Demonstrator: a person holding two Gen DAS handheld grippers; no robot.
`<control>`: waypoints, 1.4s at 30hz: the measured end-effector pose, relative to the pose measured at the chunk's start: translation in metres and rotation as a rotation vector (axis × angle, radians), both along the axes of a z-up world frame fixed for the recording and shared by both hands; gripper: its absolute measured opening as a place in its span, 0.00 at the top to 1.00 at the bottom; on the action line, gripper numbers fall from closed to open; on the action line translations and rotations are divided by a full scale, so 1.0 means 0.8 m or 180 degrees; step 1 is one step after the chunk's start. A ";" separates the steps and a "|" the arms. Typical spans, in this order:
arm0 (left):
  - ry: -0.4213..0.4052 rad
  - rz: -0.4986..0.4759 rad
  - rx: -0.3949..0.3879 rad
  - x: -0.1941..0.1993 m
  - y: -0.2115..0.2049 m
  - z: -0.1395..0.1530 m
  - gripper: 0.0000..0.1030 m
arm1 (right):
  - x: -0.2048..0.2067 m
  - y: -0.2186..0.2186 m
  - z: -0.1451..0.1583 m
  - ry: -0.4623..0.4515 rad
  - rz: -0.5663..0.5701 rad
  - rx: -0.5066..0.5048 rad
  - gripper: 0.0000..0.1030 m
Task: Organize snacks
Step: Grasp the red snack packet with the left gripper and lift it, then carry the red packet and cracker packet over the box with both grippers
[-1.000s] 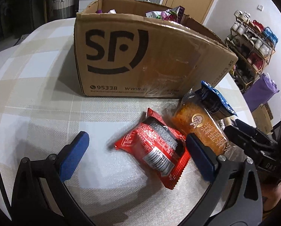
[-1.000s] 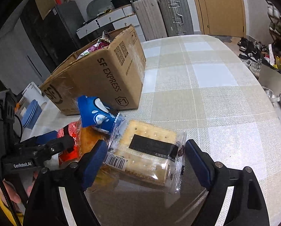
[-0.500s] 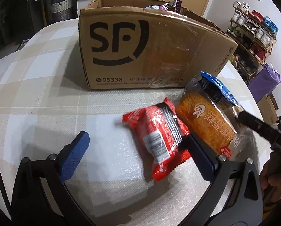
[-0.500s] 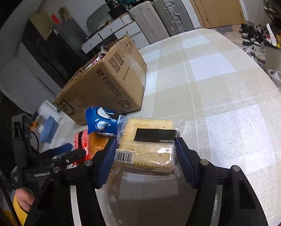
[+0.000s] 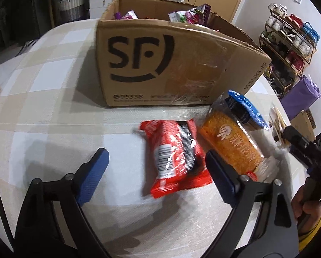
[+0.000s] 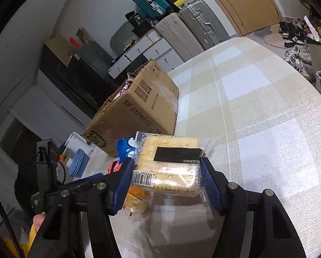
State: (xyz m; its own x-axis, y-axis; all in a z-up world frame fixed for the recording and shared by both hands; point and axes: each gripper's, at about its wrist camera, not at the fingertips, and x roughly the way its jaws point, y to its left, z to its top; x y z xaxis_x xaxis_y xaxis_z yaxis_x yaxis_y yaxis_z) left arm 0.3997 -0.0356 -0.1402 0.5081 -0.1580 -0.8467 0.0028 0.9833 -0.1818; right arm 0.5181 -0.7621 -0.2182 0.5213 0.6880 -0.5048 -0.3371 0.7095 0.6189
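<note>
My right gripper (image 6: 165, 179) pinches cracker pack (image 6: 168, 163) by side edges; light, brittle, film slippery; my left gripper (image 5: 155, 172) wide, jaws just closing around red packet (image 5: 174, 157), soft.

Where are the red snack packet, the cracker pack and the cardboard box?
red snack packet (image 5: 175, 157), left wrist view, wrapper middle.
cracker pack (image 6: 166, 167), right wrist view, front face.
cardboard box (image 5: 160, 64), left wrist view, printed side.

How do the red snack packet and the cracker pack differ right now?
The red snack packet is opaque foil; the cracker pack is clear wrap showing pale crackers. The red packet lies on the table between the open left gripper fingers; the cracker pack is clamped by the right gripper. Both are sealed.
</note>
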 end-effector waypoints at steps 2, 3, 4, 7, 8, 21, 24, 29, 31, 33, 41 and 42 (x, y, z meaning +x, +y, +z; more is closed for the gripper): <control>0.0018 0.0006 0.0014 0.013 -0.011 -0.001 0.12 | -0.001 0.001 0.001 -0.0018 0.0019 0.0011 0.39; 0.0045 0.0002 0.0066 0.021 -0.017 -0.004 0.12 | -0.002 0.001 0.002 -0.0026 0.0018 0.0016 0.39; 0.0070 0.0002 0.0113 0.025 -0.020 -0.007 0.12 | -0.002 0.000 0.002 -0.0028 0.0018 0.0022 0.39; 0.0035 0.0041 0.0217 0.030 -0.030 -0.015 0.17 | -0.003 -0.003 0.001 -0.0021 0.0028 0.0067 0.39; 0.0025 0.0072 0.0200 0.031 -0.030 -0.015 0.20 | -0.003 -0.004 0.001 -0.0021 0.0039 0.0087 0.39; -0.0108 0.0178 0.0286 0.033 -0.034 0.007 0.58 | -0.004 -0.008 0.001 -0.0034 0.0031 0.0167 0.39; -0.0170 0.0176 0.0328 0.017 -0.034 0.019 0.57 | -0.008 -0.009 0.004 -0.0080 0.0031 0.0185 0.39; -0.0303 0.0134 0.0260 -0.029 -0.024 0.048 0.57 | -0.032 -0.002 0.014 -0.0141 0.0115 0.0271 0.39; -0.0357 0.0106 0.0255 -0.044 -0.018 0.062 0.57 | -0.048 0.003 0.022 -0.0166 0.0142 0.0304 0.39; -0.0423 0.0091 0.0229 -0.055 -0.015 0.068 0.57 | -0.066 0.008 0.034 -0.0213 0.0177 0.0354 0.39; -0.0623 0.0063 0.0123 -0.142 0.012 0.108 0.57 | -0.123 0.016 0.080 -0.0395 0.0222 0.0374 0.39; -0.0649 0.0056 0.0100 -0.149 0.012 0.113 0.57 | -0.130 0.017 0.085 -0.0402 0.0236 0.0375 0.39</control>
State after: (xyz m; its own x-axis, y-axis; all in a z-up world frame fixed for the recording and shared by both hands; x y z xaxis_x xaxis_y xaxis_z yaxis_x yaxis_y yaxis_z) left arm 0.2804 -0.0262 -0.0497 0.6720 -0.1227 -0.7304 0.0191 0.9887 -0.1485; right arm 0.4141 -0.7482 -0.1506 0.5212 0.7774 -0.3522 -0.4661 0.6050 0.6456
